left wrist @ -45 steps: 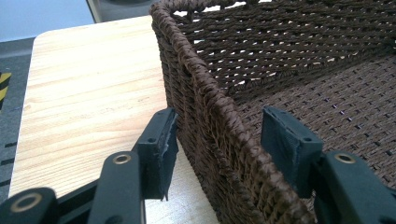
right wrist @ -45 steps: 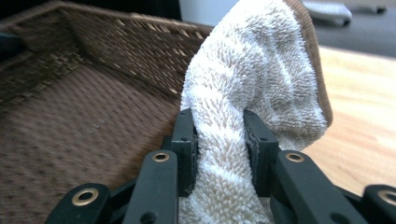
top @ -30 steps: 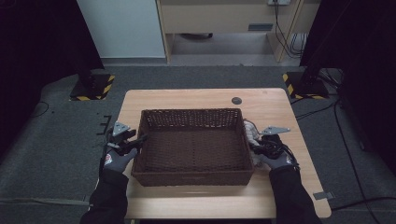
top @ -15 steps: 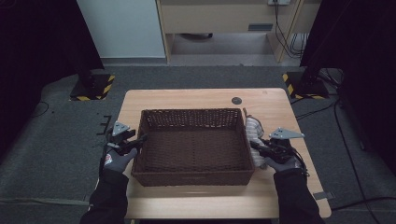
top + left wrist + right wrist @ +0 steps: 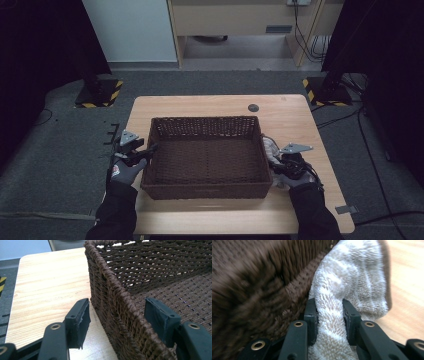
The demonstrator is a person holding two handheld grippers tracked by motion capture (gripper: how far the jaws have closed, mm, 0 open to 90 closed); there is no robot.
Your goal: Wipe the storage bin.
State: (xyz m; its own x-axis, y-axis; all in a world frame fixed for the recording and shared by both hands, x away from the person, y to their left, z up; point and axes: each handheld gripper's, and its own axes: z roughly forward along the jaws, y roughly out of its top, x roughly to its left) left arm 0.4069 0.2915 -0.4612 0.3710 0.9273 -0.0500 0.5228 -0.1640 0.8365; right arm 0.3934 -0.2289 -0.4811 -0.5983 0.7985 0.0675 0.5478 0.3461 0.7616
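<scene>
A dark brown wicker basket (image 5: 207, 120) stands in the middle of the wooden table (image 5: 295, 115). My left gripper (image 5: 146, 152) is at the basket's left wall (image 5: 117, 297). It is open, one jaw outside the wall and one inside, with the rim between them (image 5: 118, 323). My right gripper (image 5: 276, 168) is beside the basket's right wall, shut on a fluffy white cloth (image 5: 352, 277). The cloth (image 5: 270, 146) lies bunched against the outside of that wall. The basket's floor looks bare.
A small black round mark (image 5: 253, 107) sits on the table behind the basket. Bare wood runs along the table's right side and near edge. Yellow-and-black stand bases (image 5: 97, 95) (image 5: 325, 90) and cables (image 5: 320, 45) lie on the floor beyond.
My right gripper has drawn back a little toward the near edge along the basket's right wall, still holding the cloth. The left gripper has hardly moved.
</scene>
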